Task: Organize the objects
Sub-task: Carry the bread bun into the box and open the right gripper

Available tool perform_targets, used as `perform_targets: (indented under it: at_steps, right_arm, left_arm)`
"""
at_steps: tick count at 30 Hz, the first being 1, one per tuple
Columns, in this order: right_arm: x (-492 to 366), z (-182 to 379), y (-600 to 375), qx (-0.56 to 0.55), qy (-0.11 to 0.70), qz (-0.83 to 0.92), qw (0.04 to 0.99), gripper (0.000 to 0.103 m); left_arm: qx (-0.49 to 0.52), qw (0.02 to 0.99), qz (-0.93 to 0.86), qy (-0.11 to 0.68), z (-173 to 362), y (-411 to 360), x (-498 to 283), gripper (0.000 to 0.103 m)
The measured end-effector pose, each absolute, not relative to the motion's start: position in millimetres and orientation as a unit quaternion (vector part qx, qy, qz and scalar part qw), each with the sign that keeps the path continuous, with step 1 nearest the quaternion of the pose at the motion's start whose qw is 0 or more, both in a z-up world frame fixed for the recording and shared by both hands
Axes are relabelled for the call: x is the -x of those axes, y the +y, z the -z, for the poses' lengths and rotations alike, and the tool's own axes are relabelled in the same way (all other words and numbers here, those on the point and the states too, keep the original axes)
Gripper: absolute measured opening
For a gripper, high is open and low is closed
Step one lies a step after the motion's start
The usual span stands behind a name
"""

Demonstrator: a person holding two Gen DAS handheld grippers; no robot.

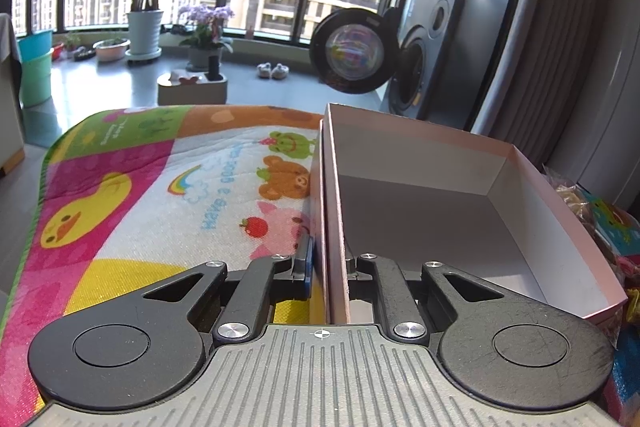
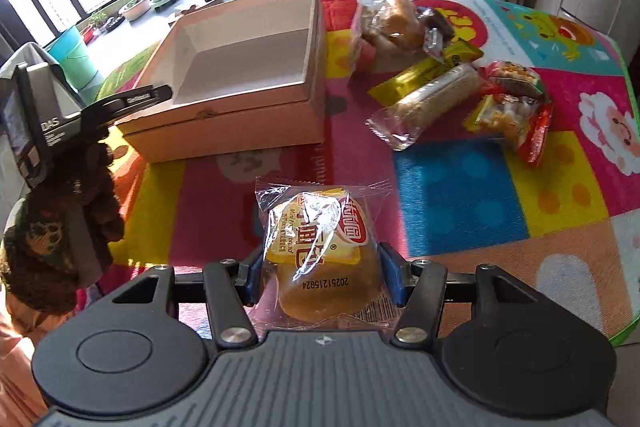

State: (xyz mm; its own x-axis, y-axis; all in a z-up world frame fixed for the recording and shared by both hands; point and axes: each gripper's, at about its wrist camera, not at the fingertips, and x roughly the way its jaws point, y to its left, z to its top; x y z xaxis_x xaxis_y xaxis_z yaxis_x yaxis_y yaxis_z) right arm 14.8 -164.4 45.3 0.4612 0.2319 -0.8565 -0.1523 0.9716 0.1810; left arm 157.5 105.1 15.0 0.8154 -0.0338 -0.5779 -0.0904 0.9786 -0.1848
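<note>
Pinching the clear-wrapped yellow mini bread packet (image 2: 320,251) between its blue pads, my right gripper (image 2: 322,277) carries it above the colourful cartoon play mat (image 2: 460,187), short of the open pink cardboard box (image 2: 240,67). My left gripper (image 1: 329,267) clamps the box's near wall, I think to steady it. Other wrapped snacks (image 2: 440,87) lie beside the box.

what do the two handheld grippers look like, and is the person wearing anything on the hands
Both grippers, left gripper and right gripper, have matte black linkage arms with silver screws, round black pivot discs, a ribbed grey body with a small crosshair mark, and blue pads on the fingers. Seen from the right wrist, a fuzzy brown glove covers the hand on the left gripper's white-lettered handle.
</note>
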Motion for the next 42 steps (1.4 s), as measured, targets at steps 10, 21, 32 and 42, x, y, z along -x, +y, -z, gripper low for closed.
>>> perform_targets:
  at_steps: [10, 21, 32, 42]
  right_arm:
    - [-78, -118, -87, -0.020, 0.419, -0.177, 0.890, 0.056]
    - [-204, -71, -10, -0.010, 0.443, -0.166, 0.881, 0.064]
    - [-164, -95, -74, -0.027, 0.416, -0.146, 0.897, 0.072]
    - [-101, -78, -182, 0.022, 0.366, -0.032, 0.930, 0.079]
  left_arm:
    - [0.106, 0.947, -0.013, 0.304, -14, 107, -158, 0.014]
    - [0.108, 0.946, -0.011, 0.304, -13, 108, -158, 0.014]
    - [0.108, 0.946, -0.011, 0.307, -12, 108, -160, 0.014]
    - [0.107, 0.946, -0.012, 0.306, -11, 108, -161, 0.014]
